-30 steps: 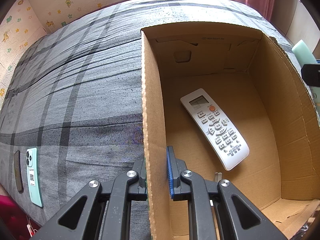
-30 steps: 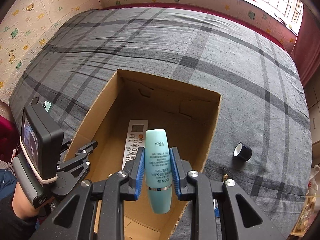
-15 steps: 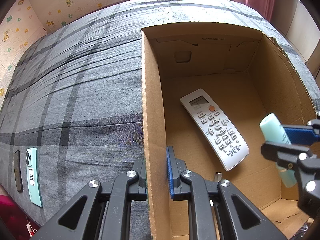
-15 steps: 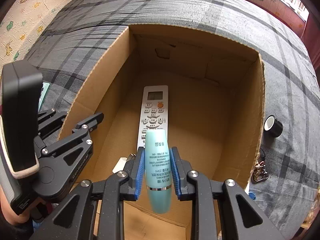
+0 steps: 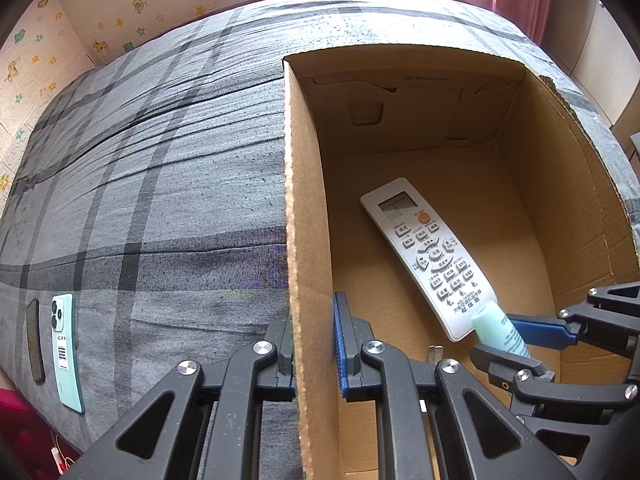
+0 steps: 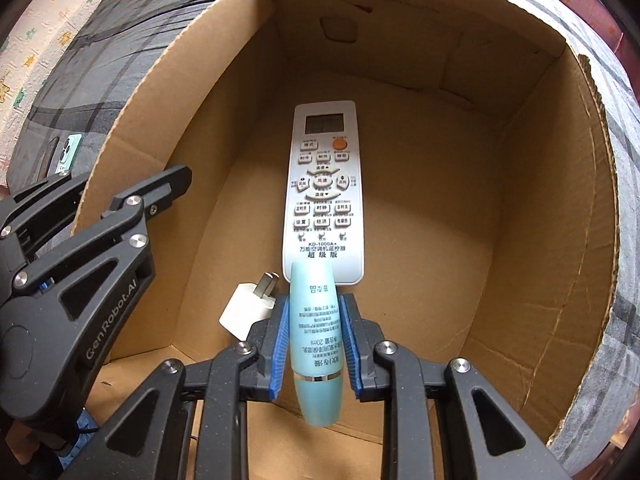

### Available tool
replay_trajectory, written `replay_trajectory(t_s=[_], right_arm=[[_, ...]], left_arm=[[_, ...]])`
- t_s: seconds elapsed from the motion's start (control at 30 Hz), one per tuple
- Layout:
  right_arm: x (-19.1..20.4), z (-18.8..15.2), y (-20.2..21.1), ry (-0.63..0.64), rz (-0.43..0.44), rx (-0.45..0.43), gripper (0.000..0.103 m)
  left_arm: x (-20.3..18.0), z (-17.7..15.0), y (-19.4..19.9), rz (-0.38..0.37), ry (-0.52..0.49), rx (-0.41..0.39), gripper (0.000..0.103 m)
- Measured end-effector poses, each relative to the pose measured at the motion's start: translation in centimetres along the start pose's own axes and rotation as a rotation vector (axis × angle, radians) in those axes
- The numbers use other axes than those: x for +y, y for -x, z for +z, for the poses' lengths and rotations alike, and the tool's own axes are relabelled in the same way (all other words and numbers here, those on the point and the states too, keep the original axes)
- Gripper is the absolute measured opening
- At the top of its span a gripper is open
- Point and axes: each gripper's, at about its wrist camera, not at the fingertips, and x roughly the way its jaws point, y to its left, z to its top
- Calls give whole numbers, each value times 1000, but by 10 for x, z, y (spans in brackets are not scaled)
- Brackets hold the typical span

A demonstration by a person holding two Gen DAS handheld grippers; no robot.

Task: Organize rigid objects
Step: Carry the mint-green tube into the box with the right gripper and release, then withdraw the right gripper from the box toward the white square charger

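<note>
The right gripper (image 6: 316,344) is pinching a small teal bottle (image 6: 316,332) lengthwise along its jaws, hanging just above the remote (image 6: 324,192) inside the cardboard box (image 6: 592,240), whose wall the left gripper (image 5: 312,344) is clamping.

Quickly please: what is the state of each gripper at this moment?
Left gripper: shut on the side wall of the cardboard box.
Right gripper: shut on the turquoise tube, inside the box.

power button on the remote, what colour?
Orange, on the white remote in the box; clearest in the right wrist view.
</note>
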Motion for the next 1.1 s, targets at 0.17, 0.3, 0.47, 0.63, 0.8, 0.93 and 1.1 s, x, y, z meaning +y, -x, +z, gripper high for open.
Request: replay_trajectory(t_s=[0.17, 0.3, 0.47, 0.63, 0.8, 0.93, 1.1], right_arm=[[3, 3, -3, 5, -3, 4, 27], [4, 2, -8, -3, 11, 11, 27], [-1, 5, -8, -7, 11, 4, 38], [-1, 8, 2, 8, -4, -27, 39], [-1, 10, 5, 22, -26, -42, 40], [1, 10, 15, 35, -48, -63, 42], [0, 7, 30, 42, -80, -91, 55]], left_arm=[[0, 0, 0, 2, -2, 1, 15], [0, 0, 0, 2, -5, 1, 15], [-1, 1, 0, 6, -7, 0, 15], [-1, 0, -1, 7, -7, 0, 15], [0, 0, -2, 8, -10, 1, 15], [0, 0, -2, 7, -9, 2, 15], [-1, 0, -2, 9, -9, 1, 15]])
